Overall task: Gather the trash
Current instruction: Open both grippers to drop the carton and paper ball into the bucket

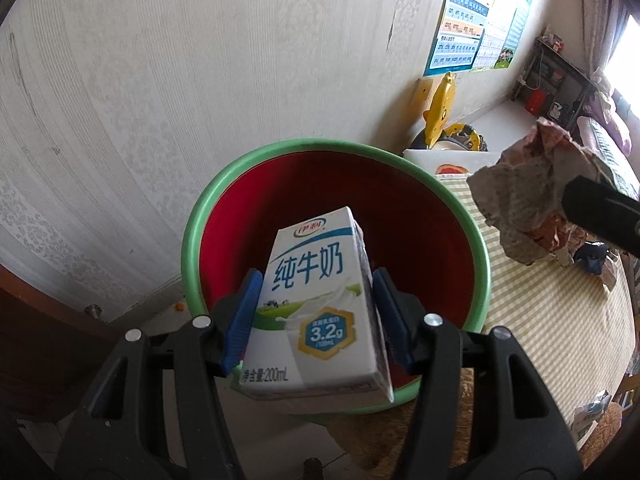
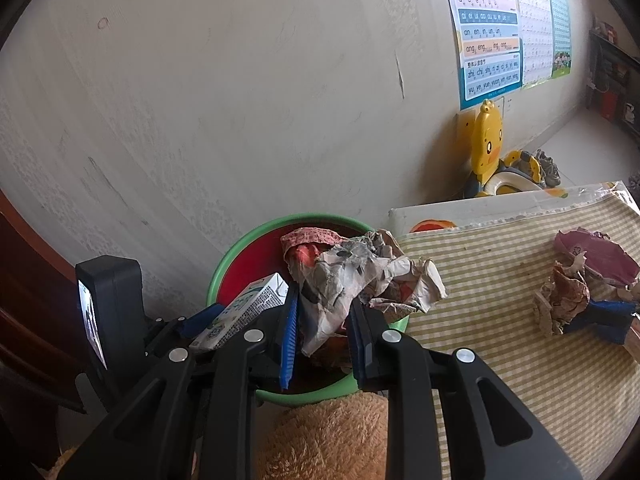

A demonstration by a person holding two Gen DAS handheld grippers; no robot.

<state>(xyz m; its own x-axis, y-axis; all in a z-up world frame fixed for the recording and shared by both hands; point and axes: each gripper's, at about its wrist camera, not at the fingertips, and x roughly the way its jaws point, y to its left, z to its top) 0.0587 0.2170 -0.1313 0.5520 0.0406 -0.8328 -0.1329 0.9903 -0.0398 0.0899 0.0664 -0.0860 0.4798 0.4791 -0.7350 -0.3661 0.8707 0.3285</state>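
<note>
My left gripper [image 1: 316, 316] is shut on a white and blue milk carton [image 1: 316, 312], holding it over the open mouth of a red bin with a green rim [image 1: 196, 224]. The same milk carton [image 2: 244, 308] shows in the right wrist view, above the bin [image 2: 232, 264]. My right gripper [image 2: 322, 320] is shut on a crumpled wad of paper [image 2: 360, 272], held at the bin's near right edge. That crumpled paper [image 1: 532, 192] appears at the right in the left wrist view.
More crumpled trash [image 2: 584, 292] lies on the striped cloth [image 2: 500, 320] to the right. A white box [image 2: 460, 212] and a yellow duck potty seat [image 2: 488, 148] stand against the wall beyond. A brown fuzzy cushion [image 2: 328, 436] sits below the bin.
</note>
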